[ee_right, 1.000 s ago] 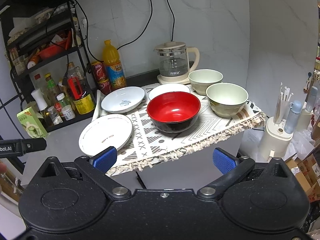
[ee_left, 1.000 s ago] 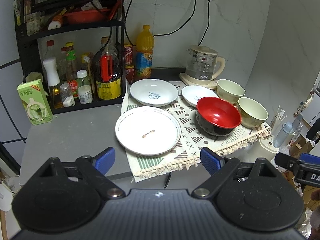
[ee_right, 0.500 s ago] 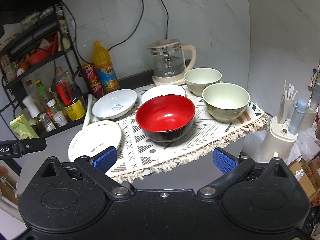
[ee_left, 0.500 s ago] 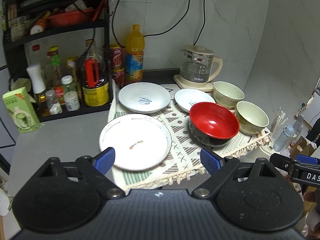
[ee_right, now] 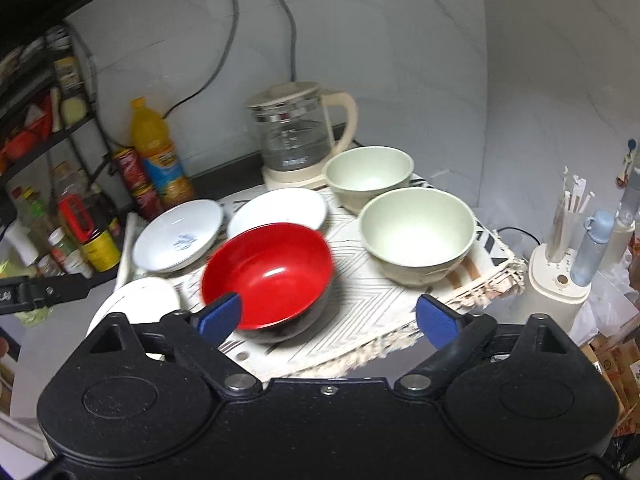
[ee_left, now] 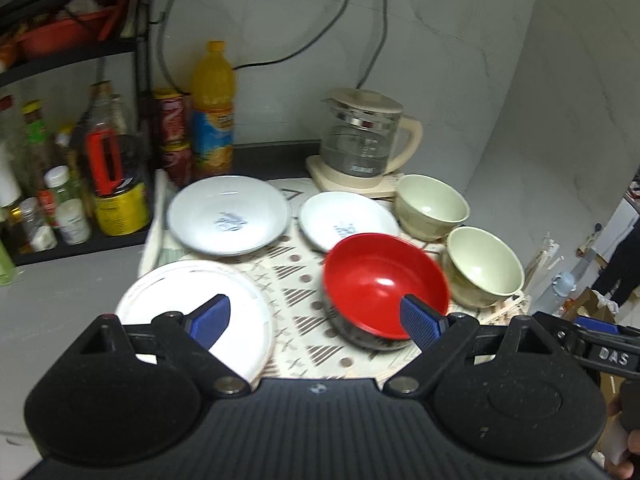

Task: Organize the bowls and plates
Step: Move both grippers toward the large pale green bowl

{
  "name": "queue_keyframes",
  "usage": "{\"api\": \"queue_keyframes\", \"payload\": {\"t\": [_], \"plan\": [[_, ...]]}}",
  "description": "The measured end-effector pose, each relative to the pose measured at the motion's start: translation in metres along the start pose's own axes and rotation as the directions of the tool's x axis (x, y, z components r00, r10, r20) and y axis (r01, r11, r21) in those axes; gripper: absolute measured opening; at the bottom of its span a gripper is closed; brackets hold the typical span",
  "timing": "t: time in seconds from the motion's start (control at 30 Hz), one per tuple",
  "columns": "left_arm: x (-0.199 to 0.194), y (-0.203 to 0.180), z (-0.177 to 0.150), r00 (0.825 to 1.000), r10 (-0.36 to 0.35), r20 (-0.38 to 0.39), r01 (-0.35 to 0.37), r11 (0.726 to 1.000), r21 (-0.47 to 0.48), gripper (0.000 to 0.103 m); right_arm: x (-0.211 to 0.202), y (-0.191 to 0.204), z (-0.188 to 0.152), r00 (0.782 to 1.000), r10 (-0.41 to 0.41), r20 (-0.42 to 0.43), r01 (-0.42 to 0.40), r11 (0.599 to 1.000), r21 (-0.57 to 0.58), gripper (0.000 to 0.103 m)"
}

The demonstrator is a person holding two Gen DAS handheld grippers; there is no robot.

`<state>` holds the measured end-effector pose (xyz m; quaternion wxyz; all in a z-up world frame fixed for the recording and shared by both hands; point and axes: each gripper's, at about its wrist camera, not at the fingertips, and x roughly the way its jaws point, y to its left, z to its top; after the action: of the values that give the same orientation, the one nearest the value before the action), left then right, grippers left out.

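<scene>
No stacking is observed: 6 dishes lie singly on the patterned cloth (ee_left: 304, 280). In the left wrist view, the flat white plate (ee_left: 192, 292) sits lower left, a deep white plate (ee_left: 228, 216) above it, a small white plate (ee_left: 344, 220) at centre, and the red bowl (ee_left: 380, 284) right of centre. 2 pale green bowls (ee_right: 416, 232) (ee_right: 368, 172) occupy the right of the right wrist view. The left gripper (ee_left: 316, 320) is spread wide and empty; the right gripper (ee_right: 328, 316) likewise. Nothing is grasped. The task is judged unstarted; all grouping remains.
</scene>
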<state>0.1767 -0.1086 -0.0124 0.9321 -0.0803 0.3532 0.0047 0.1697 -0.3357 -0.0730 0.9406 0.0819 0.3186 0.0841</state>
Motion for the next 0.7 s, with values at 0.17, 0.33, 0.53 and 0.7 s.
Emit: {"api": "queue_keyframes", "payload": {"t": [0.17,0.33,0.53,0.7], "plan": [[0.031,-0.022,0.016,0.999,-0.033,-0.031,0.034,0.999,0.038,0.088,0.018,-0.027,0.012,1.0,-0.02,-0.018,0.021,0.998,0.064,0.084],[0.063,-0.051,0.034,0.996,-0.082,-0.046,0.085,0.994,0.075,0.088,0.035,-0.051,0.02,0.998,-0.049,-0.041,0.052,0.994,0.095,0.071],[0.104,-0.085,0.049,0.99,-0.132,-0.06,0.139,0.979,0.149,0.087,0.06,-0.077,0.03,0.996,-0.07,-0.06,0.077,0.99,0.119,0.068],[0.142,-0.109,0.055,0.98,-0.162,-0.113,0.18,0.966,0.183,0.08,0.086,-0.099,0.032,0.996,-0.062,-0.071,0.073,0.982,0.174,0.058]]}}
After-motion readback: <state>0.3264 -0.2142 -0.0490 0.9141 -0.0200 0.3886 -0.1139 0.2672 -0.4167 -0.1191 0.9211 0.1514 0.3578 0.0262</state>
